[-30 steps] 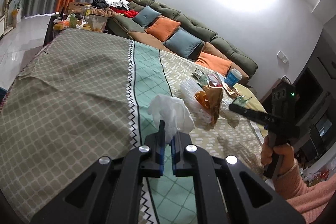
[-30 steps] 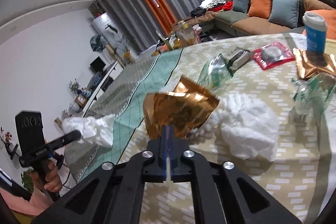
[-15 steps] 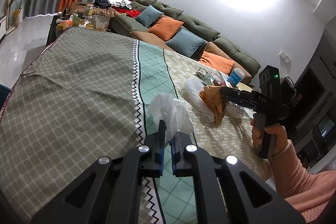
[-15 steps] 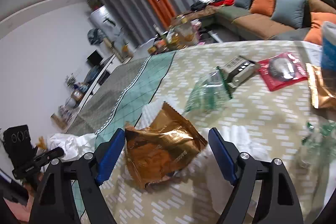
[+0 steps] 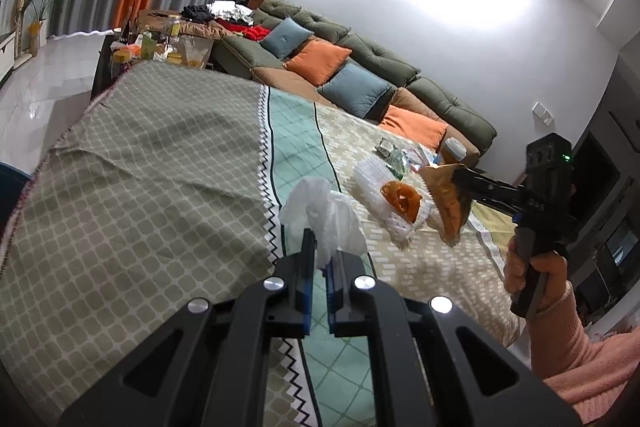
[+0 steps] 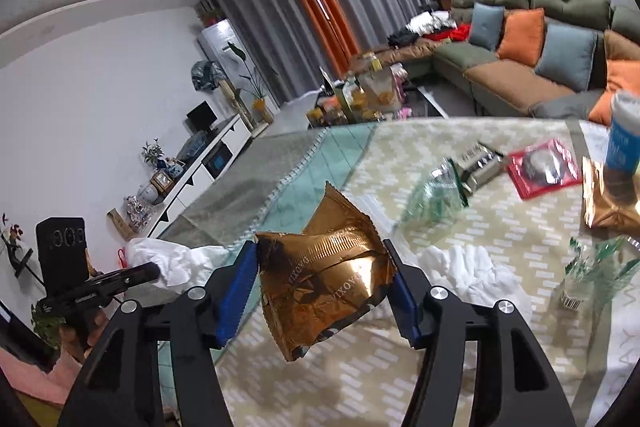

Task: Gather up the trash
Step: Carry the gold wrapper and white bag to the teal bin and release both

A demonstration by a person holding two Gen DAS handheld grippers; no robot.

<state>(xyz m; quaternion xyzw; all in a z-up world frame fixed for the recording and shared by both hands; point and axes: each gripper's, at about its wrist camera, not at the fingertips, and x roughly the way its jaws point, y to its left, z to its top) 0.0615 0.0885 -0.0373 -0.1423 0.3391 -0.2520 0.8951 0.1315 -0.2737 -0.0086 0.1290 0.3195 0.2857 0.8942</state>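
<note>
Pinching a crumpled white tissue (image 5: 324, 215) between pressed-together pads, the left hand-held gripper (image 5: 320, 259) holds it just above the patterned cloth of the desk (image 5: 140, 163), near the zigzag border where the grey-green panel meets the teal one. At right, a hand (image 5: 534, 267) in a pink sleeve (image 5: 576, 343) grips the right hand-held gripper (image 6: 320, 279), whose blue-padded jaws are closing around a creased gold foil wrapper (image 6: 324, 279); the wrapper sits between the pads, touching both, and is lifted clear of the desk. From the left wrist view the same wrapper hangs edge-on from the fingertips, above a white wad of tissue (image 5: 384, 199) with an orange scrap (image 5: 402, 197) on it. More trash lies on the desk beyond: a clear green-printed plastic wrapper (image 6: 436, 191), a red packet (image 6: 544, 169), a second gold wrapper (image 6: 612, 203) and a blue-and-white cup (image 6: 624, 135) at the far edge. A green sofa (image 5: 384, 55) with orange and blue cushions runs behind the desk.
</note>
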